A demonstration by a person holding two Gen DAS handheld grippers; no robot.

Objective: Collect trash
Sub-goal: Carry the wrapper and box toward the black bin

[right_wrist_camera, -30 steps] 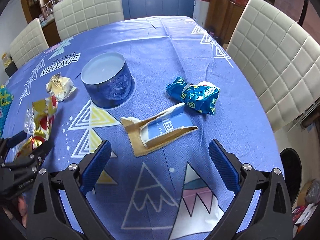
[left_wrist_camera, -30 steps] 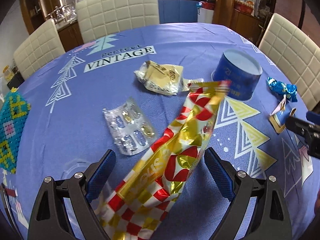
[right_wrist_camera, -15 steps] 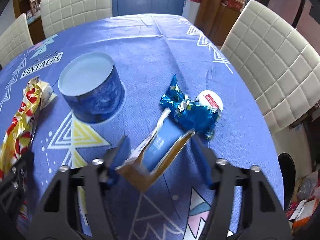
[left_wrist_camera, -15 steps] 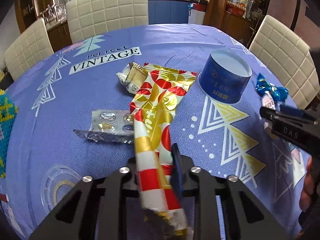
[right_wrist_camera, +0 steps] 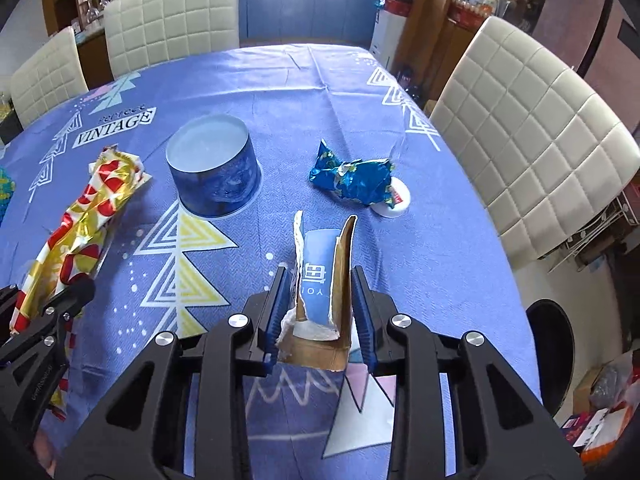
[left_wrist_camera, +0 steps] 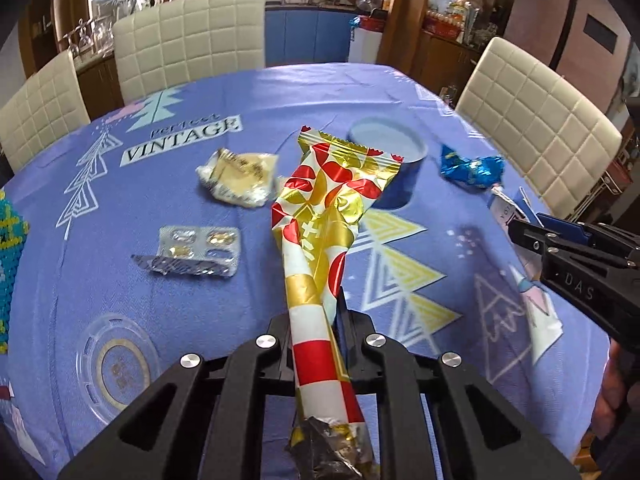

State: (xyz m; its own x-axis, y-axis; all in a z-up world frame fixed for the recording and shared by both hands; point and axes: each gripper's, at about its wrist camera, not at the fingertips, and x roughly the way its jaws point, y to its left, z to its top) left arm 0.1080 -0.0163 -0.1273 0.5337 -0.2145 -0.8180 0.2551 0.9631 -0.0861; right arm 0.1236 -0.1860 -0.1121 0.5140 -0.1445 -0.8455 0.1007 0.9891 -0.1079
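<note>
Now the left gripper [left_wrist_camera: 326, 322] is clamped tight on the long red, gold and white wrapper [left_wrist_camera: 326, 216], whose printed end rises clear of the table above the blue tablecloth [left_wrist_camera: 200, 300] while its crumpled tail hangs back between the black arms. The right gripper [right_wrist_camera: 320, 304] has just been closing and its blue pads [right_wrist_camera: 280, 300] now pinch a torn blue-and-brown cardboard piece [right_wrist_camera: 320, 280], folded into a trough that stands up between them.

Just beyond the cardboard, toward the table's right edge, a crumpled blue foil wrapper [right_wrist_camera: 352, 178] lies partly over a small white lid [right_wrist_camera: 396, 200]. Nearer the middle stands an upturned blue tub [right_wrist_camera: 214, 176]. On the left half of the table a used pill blister pack [left_wrist_camera: 198, 250] lies flat, and beyond it a crumpled cream-yellow wrapper [left_wrist_camera: 240, 176], close to the "VINTAGE" lettering [left_wrist_camera: 184, 140] printed on the cloth. Cream quilted chairs [right_wrist_camera: 532, 152] stand round the far and right edges.
</note>
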